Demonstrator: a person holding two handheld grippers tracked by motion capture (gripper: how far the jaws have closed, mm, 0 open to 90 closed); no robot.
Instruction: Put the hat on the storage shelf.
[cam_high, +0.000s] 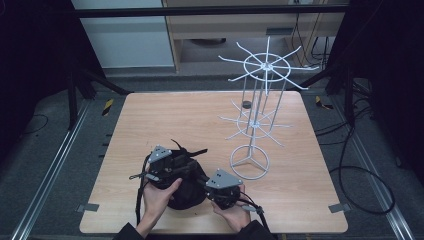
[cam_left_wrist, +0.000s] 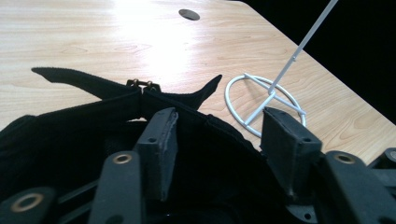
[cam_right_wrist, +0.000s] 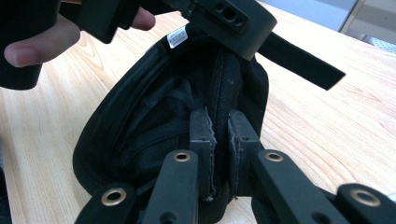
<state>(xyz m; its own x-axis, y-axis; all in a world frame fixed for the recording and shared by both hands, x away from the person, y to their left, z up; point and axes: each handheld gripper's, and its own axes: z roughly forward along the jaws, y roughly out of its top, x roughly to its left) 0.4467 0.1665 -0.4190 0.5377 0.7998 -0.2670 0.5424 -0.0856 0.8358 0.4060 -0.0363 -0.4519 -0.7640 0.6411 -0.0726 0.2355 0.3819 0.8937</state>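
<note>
A black cap lies upside down near the table's front edge, its strap trailing over the wood. My left gripper hovers at the cap's far rim, jaws wide apart above the black fabric; the left gripper view has its gripper open with nothing pinched. My right gripper comes in from the right. In the right gripper view this gripper is shut on the cap's inner rim band, and the cap's lining gapes open to the left.
A white wire display stand with two tiers of hooks rises right of the cap, its ring base close by. A small dark disc lies farther back. Bare wooden tabletop stretches beyond.
</note>
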